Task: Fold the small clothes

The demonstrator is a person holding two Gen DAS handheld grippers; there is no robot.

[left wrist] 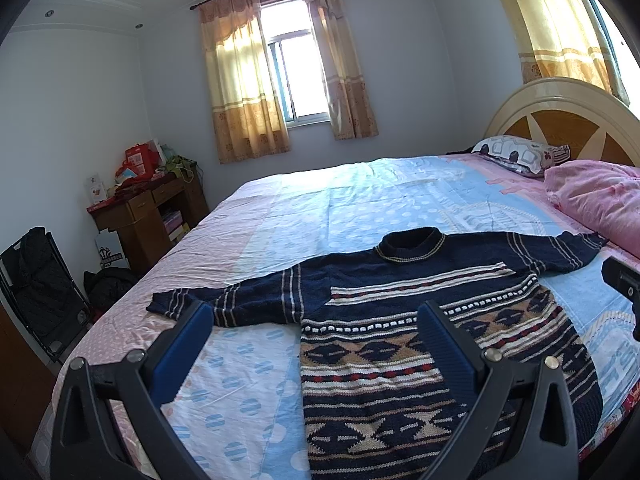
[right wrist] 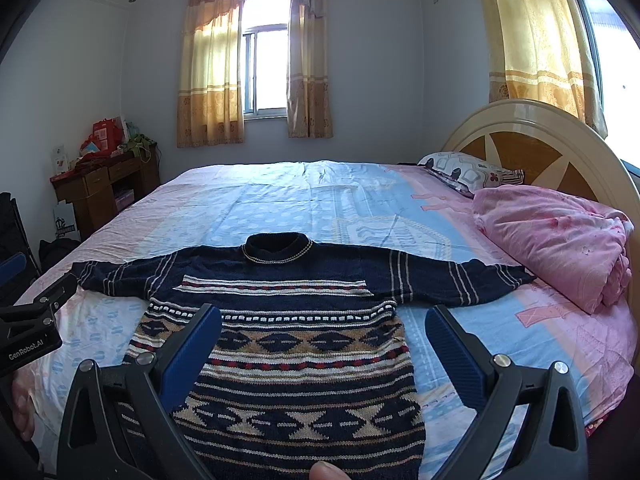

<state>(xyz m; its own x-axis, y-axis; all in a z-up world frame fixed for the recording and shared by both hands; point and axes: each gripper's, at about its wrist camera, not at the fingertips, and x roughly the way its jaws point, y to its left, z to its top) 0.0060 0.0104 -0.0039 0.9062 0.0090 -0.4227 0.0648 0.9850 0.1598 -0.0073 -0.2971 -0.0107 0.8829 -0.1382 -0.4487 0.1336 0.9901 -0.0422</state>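
Woollen, soft and floppy, likely fairly weighty: sweater (right wrist: 280, 344) spread flat on the bed (right wrist: 320, 200), sleeves out, best pinched at a cuff or hem corner; left claw (left wrist: 316, 344) and right claw (right wrist: 324, 344) both gaping wide, holding nothing.

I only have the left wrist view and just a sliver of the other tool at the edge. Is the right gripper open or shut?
Observer: The right gripper is open and holds nothing.
Operator: Where is it over the sweater?
Observer: One finger is over the sweater body. The other is over the sheet, past the sweater's side edge.
Operator: My view cuts off the pink quilt. What shape is it in?
Observer: The quilt is a folded bundle by the headboard. The sleeve cuff stops just short of it.
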